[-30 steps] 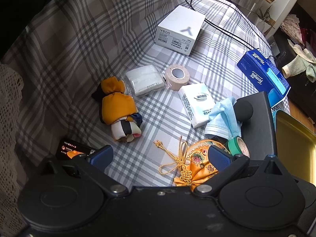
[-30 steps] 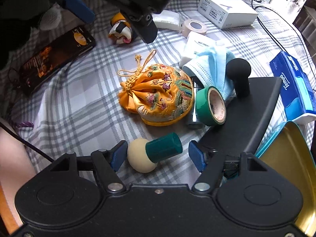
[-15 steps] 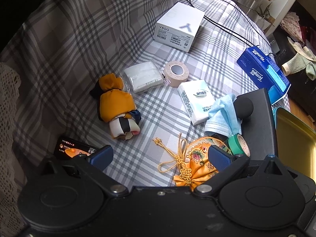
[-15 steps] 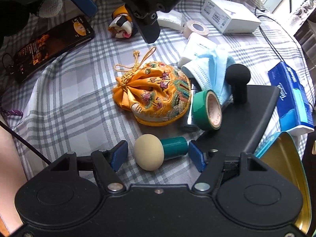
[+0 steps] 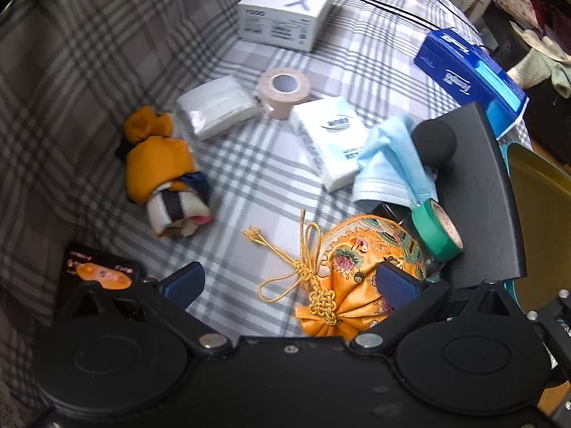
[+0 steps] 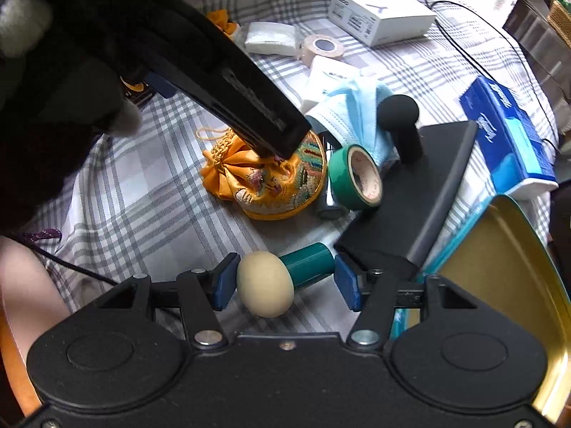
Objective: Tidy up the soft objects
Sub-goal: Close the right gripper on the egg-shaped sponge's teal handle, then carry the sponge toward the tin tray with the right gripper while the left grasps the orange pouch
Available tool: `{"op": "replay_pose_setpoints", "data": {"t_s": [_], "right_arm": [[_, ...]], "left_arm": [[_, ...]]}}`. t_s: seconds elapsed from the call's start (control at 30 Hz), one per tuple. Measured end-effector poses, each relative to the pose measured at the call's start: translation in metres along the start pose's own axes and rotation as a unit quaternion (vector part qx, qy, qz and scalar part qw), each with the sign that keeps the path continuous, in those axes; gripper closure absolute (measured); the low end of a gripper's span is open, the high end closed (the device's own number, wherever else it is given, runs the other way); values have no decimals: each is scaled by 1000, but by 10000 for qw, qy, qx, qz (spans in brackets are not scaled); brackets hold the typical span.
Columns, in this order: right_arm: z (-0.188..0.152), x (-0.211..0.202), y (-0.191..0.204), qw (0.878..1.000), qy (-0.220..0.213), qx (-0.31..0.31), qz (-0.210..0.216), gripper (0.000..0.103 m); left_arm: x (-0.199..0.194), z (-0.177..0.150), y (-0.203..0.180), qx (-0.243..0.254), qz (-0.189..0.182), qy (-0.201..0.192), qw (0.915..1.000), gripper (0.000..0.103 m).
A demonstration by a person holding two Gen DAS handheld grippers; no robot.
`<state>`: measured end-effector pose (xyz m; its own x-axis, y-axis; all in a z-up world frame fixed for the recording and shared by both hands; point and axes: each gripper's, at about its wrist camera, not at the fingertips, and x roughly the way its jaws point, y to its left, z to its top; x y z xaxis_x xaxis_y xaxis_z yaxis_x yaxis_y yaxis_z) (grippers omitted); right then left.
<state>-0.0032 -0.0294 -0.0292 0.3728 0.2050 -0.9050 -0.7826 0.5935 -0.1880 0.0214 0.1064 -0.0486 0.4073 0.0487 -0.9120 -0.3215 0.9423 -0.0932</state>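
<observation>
Both claws gape: left gripper (image 5: 289,281) straddles the pouch (image 5: 360,271), right gripper (image 6: 285,281) brackets the sponge (image 6: 266,283); closing comes next.

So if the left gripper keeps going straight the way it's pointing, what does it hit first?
Most likely the embroidered orange pouch. The left gripper is open, and its right finger already overlaps the pouch, with the gold tassel cord lying between the fingers. Whether they touch is unclear.
</observation>
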Motion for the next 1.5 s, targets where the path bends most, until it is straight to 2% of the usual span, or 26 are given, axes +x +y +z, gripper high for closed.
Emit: {"op": "replay_pose_setpoints", "data": {"t_s": [0.13, 0.27, 0.37, 0.57, 0.77, 0.97, 1.17, 1.37, 1.5], "right_arm": [[-5, -12, -2, 9995, 130, 132, -246, 47], [-11, -24, -10, 9980, 146, 505, -357, 47], [-11, -31, -17, 9957, 78, 864, -322, 47], [-10, -41, -23, 9911, -152, 1299, -232, 47], [-12, -50, -28, 9873, -272, 1539, -275, 47], [-16, -59, -40, 9799, -362, 1933, -321, 47], [-22, -65, -57, 9671, -454, 2486, -307, 47], [-27, -65, -67, 9581, -464, 2800, -389, 47], [-28, -63, -72, 9547, -439, 2914, -410, 47]], "left_arm": [[-4, -1, -9, 140, 76, -226, 9996, 1], [-10, -2, -3, -33, -202, -291, 9994, 0], [-13, -3, -6, 54, -283, -338, 9990, 0], [-7, -13, -28, 641, -45, -356, 9973, 0], [5, -15, -35, 737, -25, -222, 9970, 0], [-10, -17, -36, 825, 78, -517, 9952, 0], [4, -18, -45, 929, 119, -266, 9952, 0], [20, -17, -46, 797, 58, 33, 9968, 1], [18, -16, -47, 789, 24, 8, 9969, 11]]}}
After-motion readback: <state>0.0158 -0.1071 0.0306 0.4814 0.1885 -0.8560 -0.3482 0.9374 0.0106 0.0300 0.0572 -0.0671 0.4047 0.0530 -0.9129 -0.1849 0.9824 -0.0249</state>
